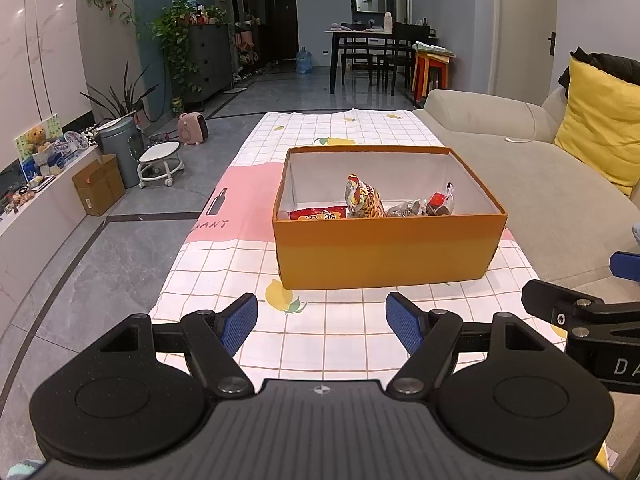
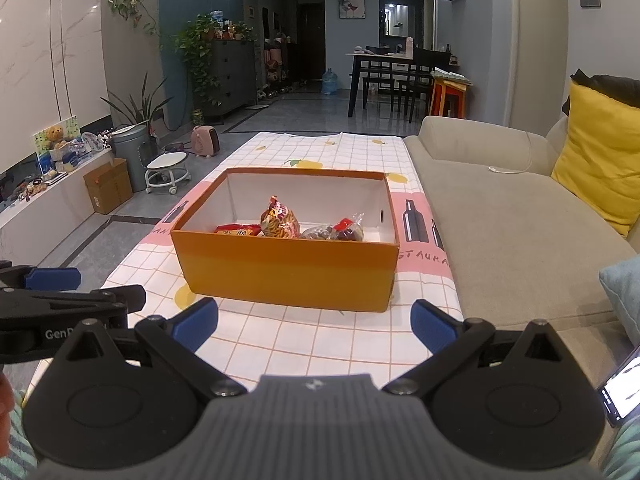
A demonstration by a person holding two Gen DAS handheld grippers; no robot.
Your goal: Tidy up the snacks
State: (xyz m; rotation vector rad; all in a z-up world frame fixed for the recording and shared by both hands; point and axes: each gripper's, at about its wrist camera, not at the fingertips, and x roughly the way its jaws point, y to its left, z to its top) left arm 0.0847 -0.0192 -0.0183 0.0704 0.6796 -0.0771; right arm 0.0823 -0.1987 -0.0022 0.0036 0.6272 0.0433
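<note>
Nearest in the left wrist view, the left gripper point(image 1: 322, 322) hangs over the near end of the tablecloth point(image 1: 320, 344), its blue pads point(image 1: 240, 322) spread wide with nothing between them. At about 3 o'clock from it, the right gripper's black frame and one blue tip come in at the frame edge. In the right wrist view the right gripper point(image 2: 314, 326) stands the same way: pads point(image 2: 196, 324) wide apart, empty, bare checked cloth between them. The left gripper shows there at 9 o'clock, side-on, near the table's left edge.

Just beyond both, at 12 o'clock, the orange box point(image 1: 384, 252) sits on the cloth, lid off, white inside. The snacks lie in its near half. A flat red packet point(image 1: 318, 213) lies at the left, against the near wall. Just right of it a yellow-and-red striped bag point(image 1: 362, 198) stands more or less upright. Right again are a dark clear-wrapped piece point(image 1: 404, 209) and a packet with a red label point(image 1: 440, 202), touching or nearly so; the near wall hides their lower parts, so I cannot tell how they rest. The far half of the box floor is bare.

At 2 o'clock a beige sofa point(image 1: 520, 168) runs along the table's right side, with a yellow cushion point(image 1: 600, 132) on it. At 10 o'clock on the floor are a cardboard carton point(image 1: 98, 184), a grey bin point(image 1: 120, 140), a white stool point(image 1: 160, 162) and a pink heater point(image 1: 192, 128). Far back at 1 o'clock stands a dark dining table point(image 1: 368, 36) with chairs.
</note>
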